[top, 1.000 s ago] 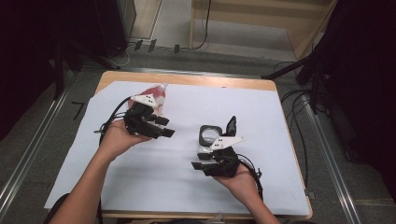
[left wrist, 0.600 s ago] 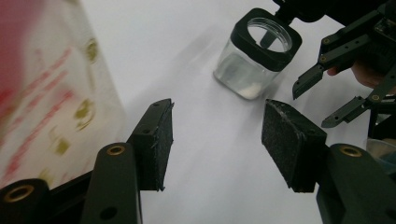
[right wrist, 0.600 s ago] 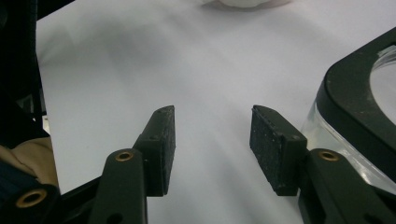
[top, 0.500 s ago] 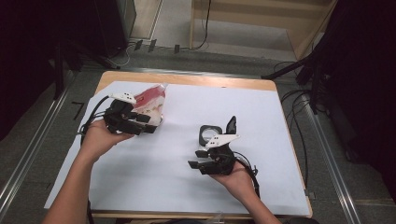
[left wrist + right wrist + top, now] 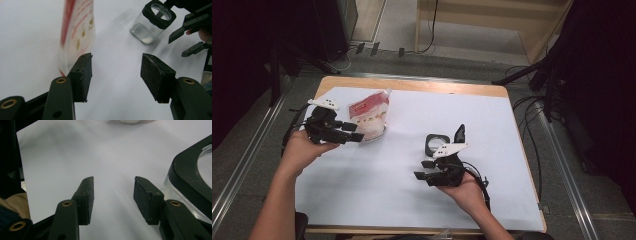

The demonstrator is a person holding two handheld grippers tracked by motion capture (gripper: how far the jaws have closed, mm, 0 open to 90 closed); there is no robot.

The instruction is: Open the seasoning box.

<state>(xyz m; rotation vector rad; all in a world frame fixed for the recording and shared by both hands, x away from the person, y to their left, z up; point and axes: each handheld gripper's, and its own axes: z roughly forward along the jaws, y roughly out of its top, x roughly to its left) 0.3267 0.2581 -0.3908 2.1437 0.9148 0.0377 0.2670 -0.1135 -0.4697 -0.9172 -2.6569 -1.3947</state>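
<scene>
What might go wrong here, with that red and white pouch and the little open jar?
The pouch stands upright, and the open left gripper is right beside it: a sideways nudge might tip it over. The jar has its lid flipped open, so a bump from the right gripper next to it could knock it over and spill what looks like a little white stuff at its bottom.

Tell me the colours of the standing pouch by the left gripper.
The pouch is red and white with small gold marks, clearest in the left gripper view.
</scene>
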